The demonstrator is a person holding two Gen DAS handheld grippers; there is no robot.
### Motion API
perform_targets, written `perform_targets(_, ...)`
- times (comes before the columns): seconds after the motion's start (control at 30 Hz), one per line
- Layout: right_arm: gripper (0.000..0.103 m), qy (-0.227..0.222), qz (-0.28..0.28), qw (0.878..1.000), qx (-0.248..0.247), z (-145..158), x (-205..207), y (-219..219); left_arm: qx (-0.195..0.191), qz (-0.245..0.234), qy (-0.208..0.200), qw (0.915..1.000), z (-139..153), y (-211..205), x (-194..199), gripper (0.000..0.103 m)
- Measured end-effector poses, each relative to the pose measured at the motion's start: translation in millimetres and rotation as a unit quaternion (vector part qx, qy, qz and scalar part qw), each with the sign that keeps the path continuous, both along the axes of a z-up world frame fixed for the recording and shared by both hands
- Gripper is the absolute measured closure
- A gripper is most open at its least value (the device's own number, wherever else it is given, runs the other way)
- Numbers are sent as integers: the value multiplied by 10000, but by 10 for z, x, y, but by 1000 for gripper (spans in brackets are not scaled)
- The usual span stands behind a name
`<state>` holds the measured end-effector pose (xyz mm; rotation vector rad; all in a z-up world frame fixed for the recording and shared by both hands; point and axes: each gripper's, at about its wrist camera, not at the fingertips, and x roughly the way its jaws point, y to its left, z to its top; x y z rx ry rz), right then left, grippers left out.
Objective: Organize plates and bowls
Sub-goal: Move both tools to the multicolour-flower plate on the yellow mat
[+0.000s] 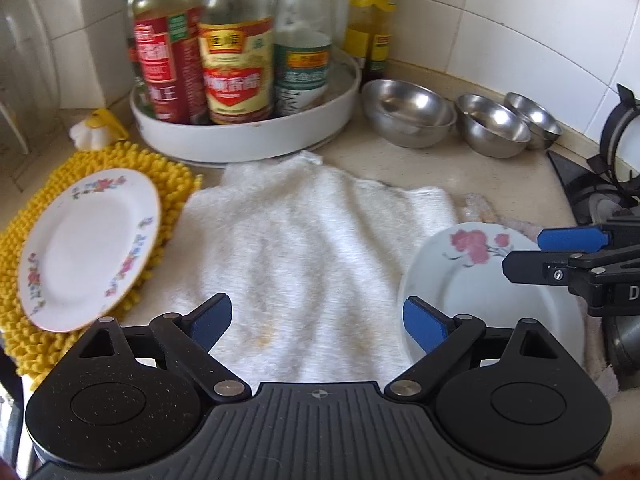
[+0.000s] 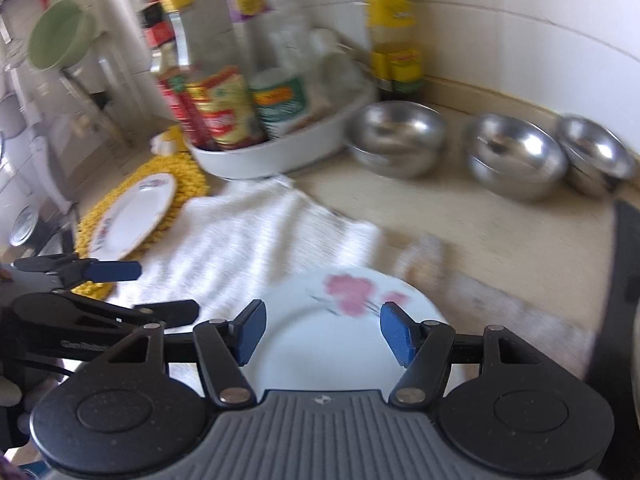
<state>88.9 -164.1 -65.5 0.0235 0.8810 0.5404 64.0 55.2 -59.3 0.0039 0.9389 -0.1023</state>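
White wall tiles [image 1: 500, 20] back a beige countertop [image 1: 460, 168] that runs into a corner. One white towel [image 1: 304, 248] lies spread over the middle of the counter. One round white tray [image 1: 256, 136] behind it carries three labelled bottles; a fourth bottle [image 1: 370, 20], with a yellow label, stands behind the tray by the wall. One yellow shaggy mat [image 1: 176, 184] lies left of the towel.

Two plates are in view. One, with small flower sprigs round its rim [image 1: 88, 248], rests on the yellow mat. The other, the plate with pink blossoms [image 2: 332, 336], lies at the towel's right edge.

Three steel bowls [image 1: 408, 112] sit in a row along the wall, right of the tray.

The left gripper [image 1: 316, 320] hangs over the towel with its jaws spread wide, holding nothing. The right gripper [image 2: 322, 332] hangs over the blossom plate, jaws likewise spread, blue pads [image 2: 250, 332] on either side of the plate's middle; whether they touch it cannot be told.
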Motion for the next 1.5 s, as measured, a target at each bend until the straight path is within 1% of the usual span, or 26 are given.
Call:
perform_targets(0.13,37,-22,230,9997,22,29,47,363,-9,141,-53,9999,46,259,-20,7)
perform_targets(0.37,36,-71,579,9983,-5,59,163,1034,213,444,-107,9987,101,753,48,6)
perform_targets(0.6,36,1,874,9962,-34,20,291,1658,293,674,-43,9973,68,1261,144,5)
perform_targets(0.77,36,139,954,9953,-57,-62,397,1998,459,771,10,9960,24,1540,232,5)
perform_targets(0.9,36,241,964,9950,-93,-131,488,2188,533,823,72,9952,-32,1715,317,5)
perform_targets(1.1,36,392,914,9950,-136,-219,616,2354,583,848,182,9945,-117,1902,445,5)
perform_targets(1.33,36,610,904,9939,-180,-325,706,2498,598,816,295,9944,-201,2033,549,5)
perform_targets(1.5,36,686,888,9936,-121,-357,724,2559,584,780,362,9946,-245,2102,608,5)
